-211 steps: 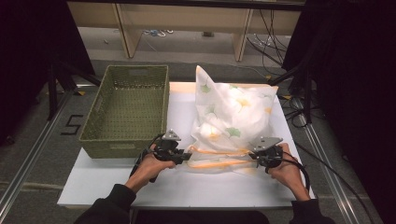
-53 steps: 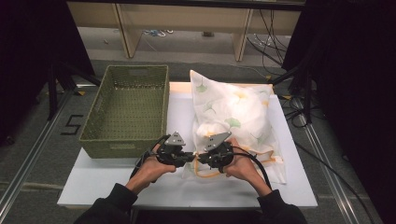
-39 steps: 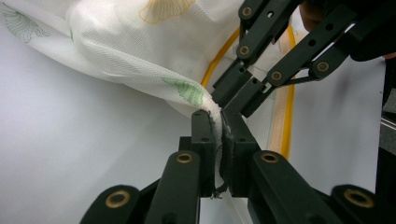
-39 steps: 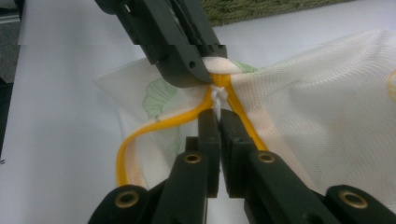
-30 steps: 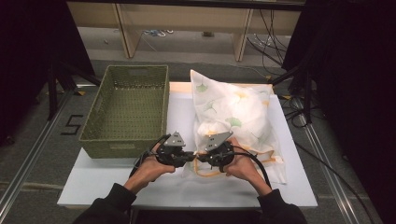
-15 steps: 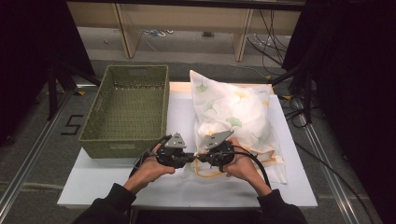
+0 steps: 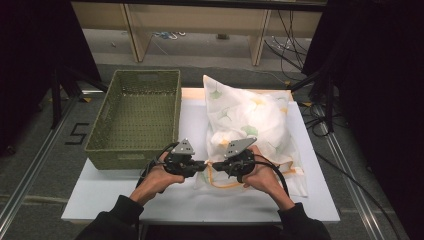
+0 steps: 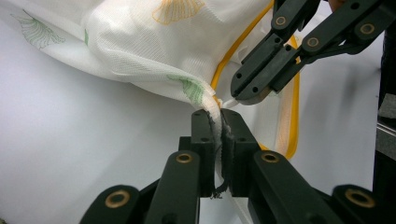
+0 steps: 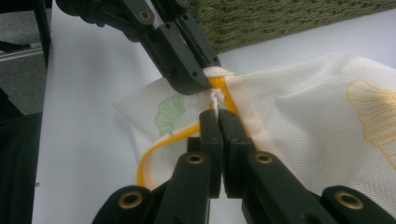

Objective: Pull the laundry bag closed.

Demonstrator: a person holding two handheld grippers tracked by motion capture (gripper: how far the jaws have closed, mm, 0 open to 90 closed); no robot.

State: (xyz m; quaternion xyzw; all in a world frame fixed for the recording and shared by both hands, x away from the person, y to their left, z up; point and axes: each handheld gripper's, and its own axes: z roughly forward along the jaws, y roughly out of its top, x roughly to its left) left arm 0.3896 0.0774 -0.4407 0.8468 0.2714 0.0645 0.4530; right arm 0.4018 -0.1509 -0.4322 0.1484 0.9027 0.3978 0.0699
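A white mesh bag (image 7: pixel 250 115) with leaf prints and a yellow zipper (image 8: pixel 292 112) lies stuffed on the white table (image 7: pixel 125 195). At its near left corner both grippers meet tip to tip. My left gripper (image 7: pixel 202 166) is shut on a pinch of the bag's fabric (image 8: pixel 219 116) beside the zipper end. My right gripper (image 7: pixel 216 166) faces it, shut on the small white zipper pull (image 9: pixel 215 98). In the left gripper view the right gripper (image 8: pixel 252 95) comes in from the upper right. In the right gripper view the left gripper (image 9: pixel 191 81) reaches down from the top left.
A green woven basket (image 7: pixel 135 115) stands on the left half of the table, close behind the left hand, and its wall (image 9: pixel 280 18) also rises behind the bag. Cables trail from both grippers. Bare white table lies in front of the hands.
Seven seconds ago the right gripper was at the bag's right end, with the zipper stretched between the grippers. Now it sits against the left gripper. Over the last second nothing has visibly moved.
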